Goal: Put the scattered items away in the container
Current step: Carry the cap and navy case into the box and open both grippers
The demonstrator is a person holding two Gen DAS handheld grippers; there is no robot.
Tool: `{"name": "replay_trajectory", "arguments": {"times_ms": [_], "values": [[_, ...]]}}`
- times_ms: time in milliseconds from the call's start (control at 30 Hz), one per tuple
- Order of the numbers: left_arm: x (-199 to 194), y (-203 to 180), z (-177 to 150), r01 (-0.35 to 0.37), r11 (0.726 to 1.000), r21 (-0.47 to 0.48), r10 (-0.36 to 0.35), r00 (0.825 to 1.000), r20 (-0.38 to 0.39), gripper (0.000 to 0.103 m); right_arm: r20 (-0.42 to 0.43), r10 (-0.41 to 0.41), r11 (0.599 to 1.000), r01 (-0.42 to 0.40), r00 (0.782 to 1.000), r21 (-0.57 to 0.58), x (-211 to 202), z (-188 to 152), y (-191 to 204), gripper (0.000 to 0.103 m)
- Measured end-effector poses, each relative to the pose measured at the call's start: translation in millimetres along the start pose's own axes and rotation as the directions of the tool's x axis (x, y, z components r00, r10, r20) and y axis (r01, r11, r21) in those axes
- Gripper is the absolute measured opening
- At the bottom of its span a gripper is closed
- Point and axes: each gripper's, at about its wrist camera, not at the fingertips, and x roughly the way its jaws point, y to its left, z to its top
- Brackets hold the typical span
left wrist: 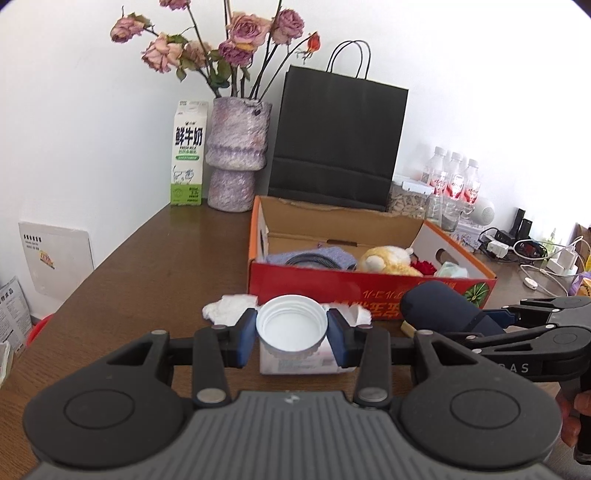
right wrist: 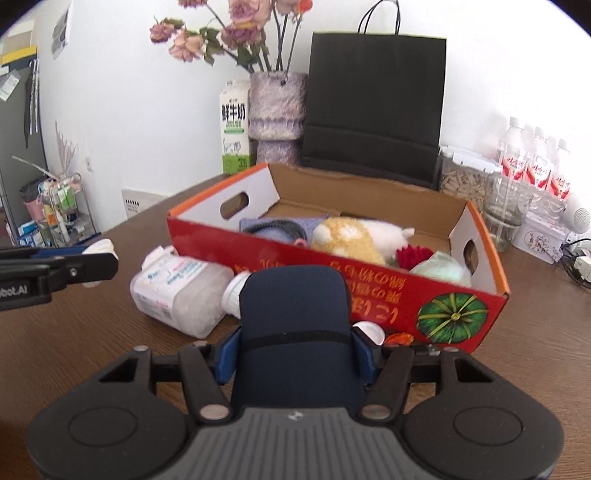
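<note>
Box sat at twelve o'clock, while left gripper was clamped on a white lid and right gripper on a navy pouch.

Back of bench, by the wall: milk carton, just right of it a purple vase w/ dried roses, then a black paper bag upright. Far right: water bottles, jar of seeds, chargers & cables. Wire rack on the floor, left.
</note>
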Motion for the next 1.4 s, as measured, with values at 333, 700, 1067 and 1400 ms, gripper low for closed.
{"name": "replay_trajectory", "arguments": {"times_ms": [333, 700, 1067, 1400], "values": [[7.8, -27.3, 44.5, 0.027, 0.999, 0.029, -0.03, 0.995, 0.096, 0.041, 0.133, -0.035, 0.999, 0.032, 0.99, 0.025, -22.7, 43.3, -31.5, 0.06], [67.3, -44.6, 95.7, 0.05, 0.999, 0.0, -0.049, 0.991, 0.128, 0.041, 0.228, -0.086, 0.995, 0.071, 0.97, 0.075, 6.6, 93.2, -65.0, 0.06], [150.1, -45.9, 111.9, -0.001, 0.999, -0.036, 0.004, 0.996, 0.091, 0.041, 0.206, -0.114, 0.989, 0.091, 0.972, 0.12, 81.7, 106.7, -96.1, 0.06], [210.1, -45.0, 94.9, -0.038, 0.999, -0.005, 0.037, 0.998, -0.051, 0.041, 0.14, -0.147, 0.987, 0.136, 0.979, 0.086, 127.7, 105.6, -109.8, 0.06]]}}
